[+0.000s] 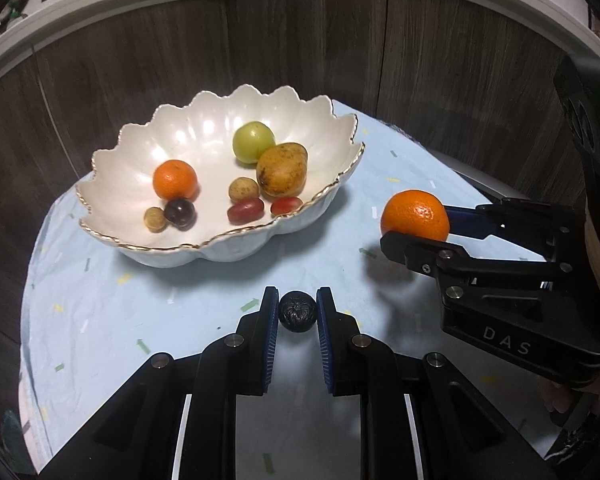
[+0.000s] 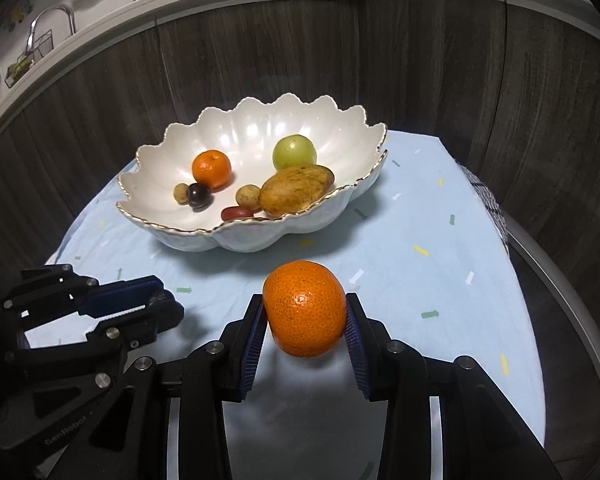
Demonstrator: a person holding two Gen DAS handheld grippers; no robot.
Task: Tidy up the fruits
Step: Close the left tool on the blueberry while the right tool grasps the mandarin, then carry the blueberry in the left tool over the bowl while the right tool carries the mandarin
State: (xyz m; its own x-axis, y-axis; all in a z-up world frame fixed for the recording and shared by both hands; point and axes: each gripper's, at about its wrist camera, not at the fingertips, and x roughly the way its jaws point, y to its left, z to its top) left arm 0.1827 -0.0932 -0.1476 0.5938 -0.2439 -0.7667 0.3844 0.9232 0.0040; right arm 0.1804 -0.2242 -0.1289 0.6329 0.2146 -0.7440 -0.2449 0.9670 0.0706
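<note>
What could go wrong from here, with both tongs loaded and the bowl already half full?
1. The dark wrinkled fruit sits at the very tips of the left tongs; it may slip out.
2. The orange in the right tongs is also held near the tips and might roll free.
3. The scalloped bowl already holds several round fruits; a dropped piece might knock the small ones around.

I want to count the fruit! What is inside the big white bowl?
Inside the white bowl: an orange, a green fruit, a brown mango, two small tan fruits, a dark plum and two red ones. Anything underneath them is hidden.
</note>
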